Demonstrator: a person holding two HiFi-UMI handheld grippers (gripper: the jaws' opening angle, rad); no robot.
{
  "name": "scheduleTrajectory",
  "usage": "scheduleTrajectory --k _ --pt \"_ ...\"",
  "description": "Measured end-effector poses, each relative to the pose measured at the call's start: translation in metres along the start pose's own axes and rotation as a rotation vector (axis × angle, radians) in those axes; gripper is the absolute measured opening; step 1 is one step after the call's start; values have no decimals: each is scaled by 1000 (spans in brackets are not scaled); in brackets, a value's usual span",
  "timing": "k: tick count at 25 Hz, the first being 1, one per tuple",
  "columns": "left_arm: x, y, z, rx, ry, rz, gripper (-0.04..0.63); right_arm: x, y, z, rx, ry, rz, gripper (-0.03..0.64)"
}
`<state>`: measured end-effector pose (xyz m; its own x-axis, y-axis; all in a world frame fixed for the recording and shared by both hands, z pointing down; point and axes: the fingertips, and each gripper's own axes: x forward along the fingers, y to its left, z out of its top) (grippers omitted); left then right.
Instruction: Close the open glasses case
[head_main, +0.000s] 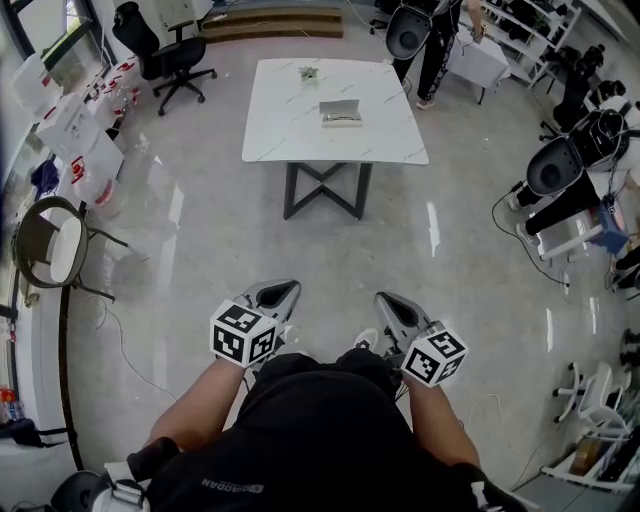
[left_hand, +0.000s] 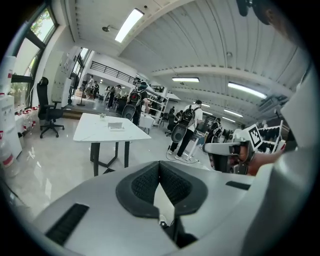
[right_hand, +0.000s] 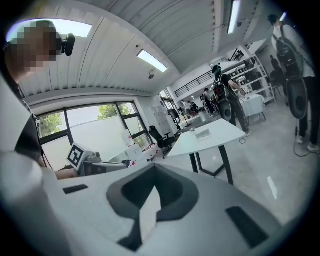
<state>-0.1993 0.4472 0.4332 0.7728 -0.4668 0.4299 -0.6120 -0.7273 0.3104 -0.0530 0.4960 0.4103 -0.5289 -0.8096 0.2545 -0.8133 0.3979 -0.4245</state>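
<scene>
A person stands on the glossy floor, well back from the white worktop (head_main: 290, 130), where the open glasses case (head_main: 340, 113) lies near the middle. The left tool (head_main: 283, 291) and right tool (head_main: 392, 299) are held side by side close to the body, each with its jaws pressed together and gripping nothing.

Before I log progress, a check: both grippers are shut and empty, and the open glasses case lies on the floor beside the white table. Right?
No: the head view shows the glasses case on the white table, not the floor. The left gripper and right gripper are shut and empty.
</scene>
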Motion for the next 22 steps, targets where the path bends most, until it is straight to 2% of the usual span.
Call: scheduleTrajectory --k 4,11,22 --pt "5 -3 1 88 9 17 2 0 -2 2 -13 1 -5 0" --pt "24 -12 6 52 1 -5 2 -5 -18 5 -28 13 -15 0" --pt "80 -16 42 55 2 34 2 9 -76 44 -38 17 32 0"
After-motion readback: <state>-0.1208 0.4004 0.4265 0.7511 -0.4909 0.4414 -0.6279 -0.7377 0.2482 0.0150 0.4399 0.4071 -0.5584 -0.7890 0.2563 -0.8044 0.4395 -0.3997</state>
